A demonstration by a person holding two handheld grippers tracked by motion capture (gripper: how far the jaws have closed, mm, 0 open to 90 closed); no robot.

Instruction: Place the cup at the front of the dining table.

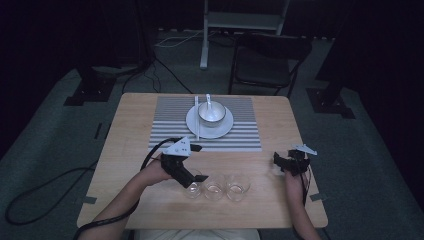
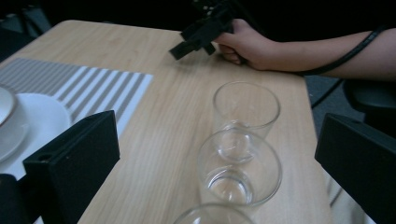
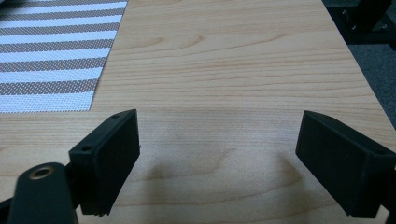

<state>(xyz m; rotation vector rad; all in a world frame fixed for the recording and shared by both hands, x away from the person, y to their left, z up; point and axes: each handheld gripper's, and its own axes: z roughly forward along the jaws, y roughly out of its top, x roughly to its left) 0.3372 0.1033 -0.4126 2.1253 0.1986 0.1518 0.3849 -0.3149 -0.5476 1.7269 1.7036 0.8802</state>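
Observation:
Three clear empty glasses stand in a row near the table's front edge: left glass point(image 1: 192, 190), middle glass point(image 1: 215, 187), right glass point(image 1: 238, 186). My left gripper point(image 1: 193, 179) hovers at the left glass, jaws wide open. In the left gripper view the open gripper point(image 2: 217, 149) looks down the row: nearest rim point(image 2: 214, 215), middle glass point(image 2: 239, 168), far glass point(image 2: 246, 108). My right gripper point(image 1: 279, 161) is open to the right of the row, over bare wood point(image 3: 219, 140), holding nothing.
A striped placemat point(image 1: 240, 137) lies at the table's far middle. On it a white plate point(image 1: 192, 122) carries a metal bowl point(image 1: 212, 114) with a spoon, chopsticks beside it. A black folding chair point(image 1: 267, 65) stands behind the table. Cables trail off the left edge.

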